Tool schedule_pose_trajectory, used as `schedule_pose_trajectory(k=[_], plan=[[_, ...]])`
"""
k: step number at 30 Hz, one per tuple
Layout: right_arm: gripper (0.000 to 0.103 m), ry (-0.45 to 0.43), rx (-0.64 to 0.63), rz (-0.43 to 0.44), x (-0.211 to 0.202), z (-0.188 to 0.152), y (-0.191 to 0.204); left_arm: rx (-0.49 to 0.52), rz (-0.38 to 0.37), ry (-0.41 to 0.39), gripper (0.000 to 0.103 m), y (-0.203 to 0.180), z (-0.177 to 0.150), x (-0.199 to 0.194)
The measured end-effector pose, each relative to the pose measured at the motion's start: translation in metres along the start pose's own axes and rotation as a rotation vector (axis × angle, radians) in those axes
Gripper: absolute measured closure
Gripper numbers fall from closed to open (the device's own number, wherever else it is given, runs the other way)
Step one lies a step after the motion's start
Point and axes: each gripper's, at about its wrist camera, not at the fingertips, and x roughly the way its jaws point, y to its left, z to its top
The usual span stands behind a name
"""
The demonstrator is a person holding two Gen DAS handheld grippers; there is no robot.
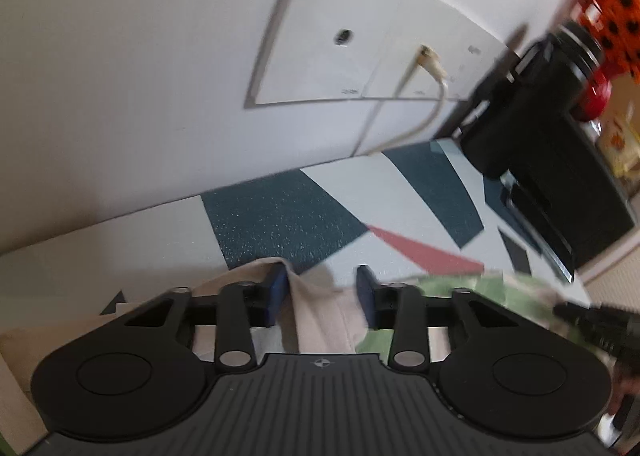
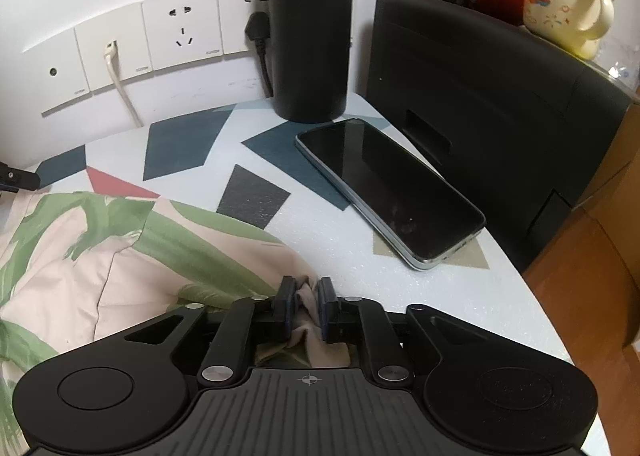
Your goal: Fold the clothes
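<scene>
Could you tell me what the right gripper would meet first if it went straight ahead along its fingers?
Probably bare patterned tabletop, then the phone lying slightly right of that line; depth is hard to judge. The right gripper is pinching the leaf-print garment.

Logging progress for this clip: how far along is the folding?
Early. Done: nothing visibly folded; the leaf-print garment lies rumpled on the table. In hand: right gripper shut on a bunched edge; left gripper open around cloth. Left: every fold.

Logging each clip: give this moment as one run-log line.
task: fold clothes | right tongs: shut on leaf-print garment | left tongs: open, fabric between fingers | phone: beside garment
</scene>
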Motion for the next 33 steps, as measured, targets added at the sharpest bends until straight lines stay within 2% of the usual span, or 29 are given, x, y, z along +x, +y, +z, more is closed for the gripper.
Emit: schedule_pose_trajectory(k=[3,5,7,8,11,13,16,17,18,19,20,21,23,24,25,28,33], plan=[[0.094,-0.001,0.006,0.010,-0.002,0.000,-0.006,0.025,0.016,-0.048,0.102,0.000,0.002,-0.003],[0.095,-0.014,-0.015,-0.031,-0.006,-0.004,-0.007,0.037,0.019,-0.060,0.102,0.000,0.003,0.000],[0.095,-0.018,-0.003,-0.036,-0.008,-0.009,-0.009,0.052,0.029,-0.063,0.102,-0.002,0.003,0.005],[0.093,-0.017,0.005,-0.035,-0.008,-0.011,-0.011,0.068,0.043,-0.062,0.102,-0.003,0.003,0.009],[0.070,-0.028,0.013,-0.084,-0.005,-0.009,-0.014,0.090,0.060,-0.086,0.102,-0.006,0.001,0.013],[0.069,-0.032,0.019,-0.086,-0.005,-0.008,-0.020,0.102,0.066,-0.090,0.102,-0.008,0.000,0.013],[0.060,-0.044,0.022,-0.124,-0.007,-0.009,-0.023,0.114,0.068,-0.065,0.098,-0.009,0.004,0.013],[0.058,-0.050,0.026,-0.138,-0.009,-0.009,-0.023,0.121,0.075,-0.054,0.095,-0.010,0.005,0.012],[0.057,-0.060,0.041,-0.139,-0.012,-0.009,-0.023,0.135,0.091,-0.049,0.078,-0.012,0.006,0.009],[0.055,-0.072,0.059,-0.139,-0.015,-0.008,-0.022,0.155,0.116,-0.059,0.045,-0.015,0.006,0.003],[0.046,-0.085,0.077,-0.139,-0.019,-0.007,-0.022,0.178,0.141,-0.086,0.032,-0.019,0.005,-0.007],[0.033,-0.101,0.097,-0.145,-0.023,-0.006,-0.020,0.195,0.155,-0.116,0.025,-0.021,0.003,-0.018],[0.019,-0.125,0.125,-0.133,-0.032,-0.004,-0.018,0.199,0.183,-0.144,0.024,-0.019,-0.005,-0.044],[0.010,-0.130,0.135,-0.121,-0.036,-0.003,-0.015,0.199,0.198,-0.154,0.018,-0.018,-0.009,-0.058],[0.007,-0.134,0.144,-0.109,-0.040,-0.003,-0.012,0.198,0.214,-0.165,0.013,-0.016,-0.014,-0.071],[0.001,-0.143,0.162,-0.074,-0.051,-0.002,0.000,0.148,0.274,-0.210,0.009,0.002,-0.044,-0.123],[0.001,-0.107,0.150,-0.022,-0.070,-0.007,0.032,-0.022,0.375,-0.233,0.004,0.040,-0.116,-0.207]])
